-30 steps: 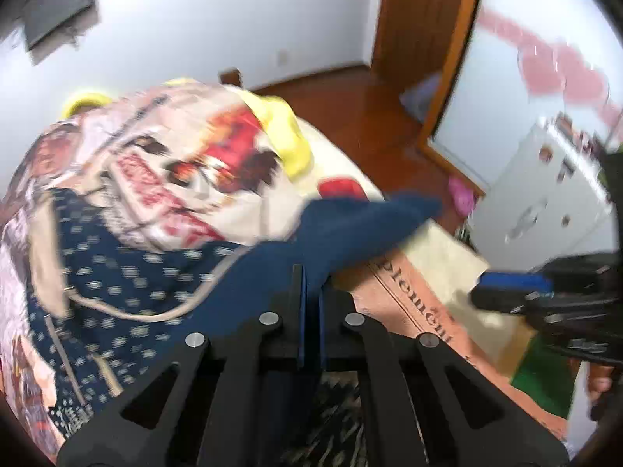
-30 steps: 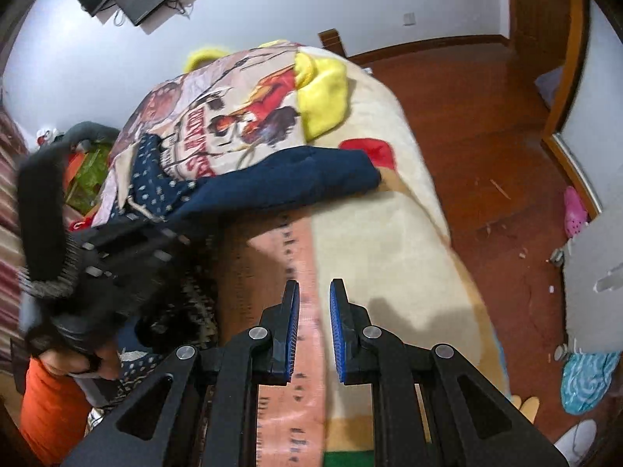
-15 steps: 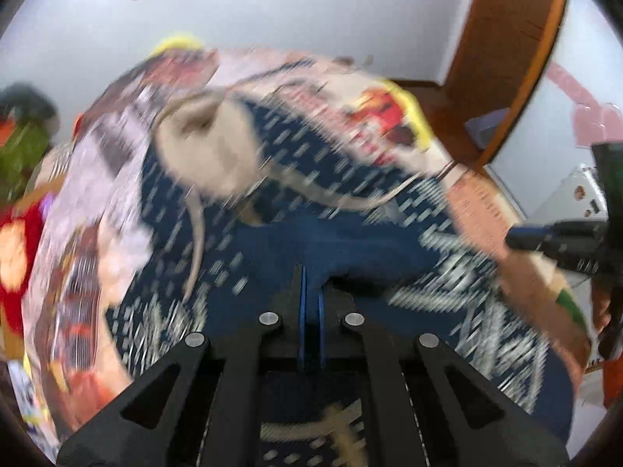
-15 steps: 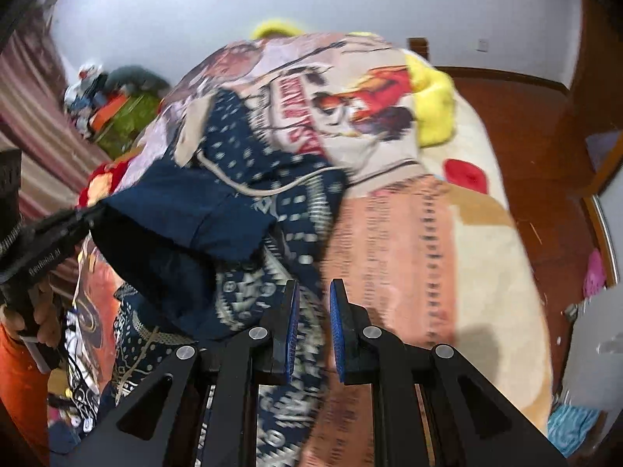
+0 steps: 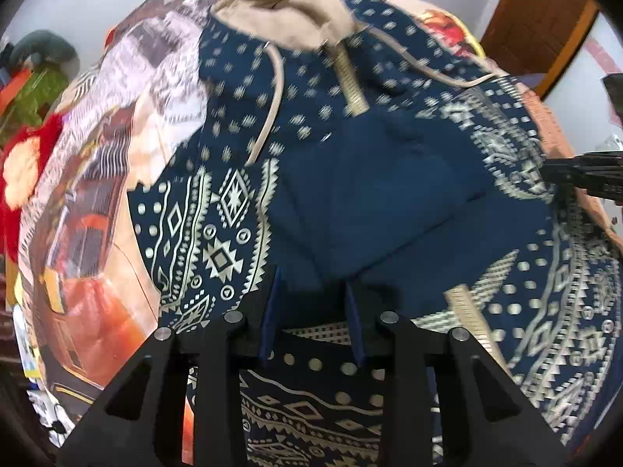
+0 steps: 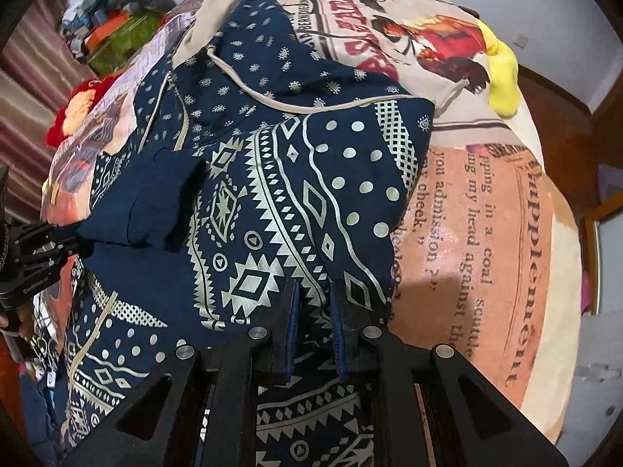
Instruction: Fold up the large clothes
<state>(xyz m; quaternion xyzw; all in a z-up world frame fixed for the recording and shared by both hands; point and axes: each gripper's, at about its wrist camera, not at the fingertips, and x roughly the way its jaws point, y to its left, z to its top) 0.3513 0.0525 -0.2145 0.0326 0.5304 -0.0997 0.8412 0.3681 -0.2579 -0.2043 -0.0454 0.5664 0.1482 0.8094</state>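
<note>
Since a second ago: plain navy sleeve (image 5: pixel 373 194), then stretched out over the printed blanket (image 6: pixel 486 233) to the right, now folded back across the patterned body of the hoodie (image 6: pixel 280 179). Both tools swung in from bare blanket to over the garment, pointing steeply down.

Blanket: cream and orange with printed lettering, spread ahead and to the right of the right gripper (image 6: pixel 314 325); comic-style panels beyond and to the left of the left gripper (image 5: pixel 311 319).

Hoodie: navy with pale geometric print, flat on the blanket, directly under and ahead of both tools. Beige-lined hood (image 5: pixel 288 4) at the far end, drawcords (image 5: pixel 268 105) trailing back toward the tools. Sleeve lies on the body just ahead of the left fingertips; seen from the right wrist, its cuff end (image 6: pixel 136 202) sits well to the left, near the left tool.

Left gripper: jaws opening, blue pads apart. Sleeve edge just at the tips, not pinched; patterned cloth visible through the gap.

Right gripper: jaws nearly closed, a narrow gap between the pads. Patterned fabric right at the tips; cannot tell whether any is caught.

Yellow plush (image 6: pixel 502 74) far ahead-right of the right tool. Red plush (image 5: pixel 23 155) far left of the left tool.
</note>
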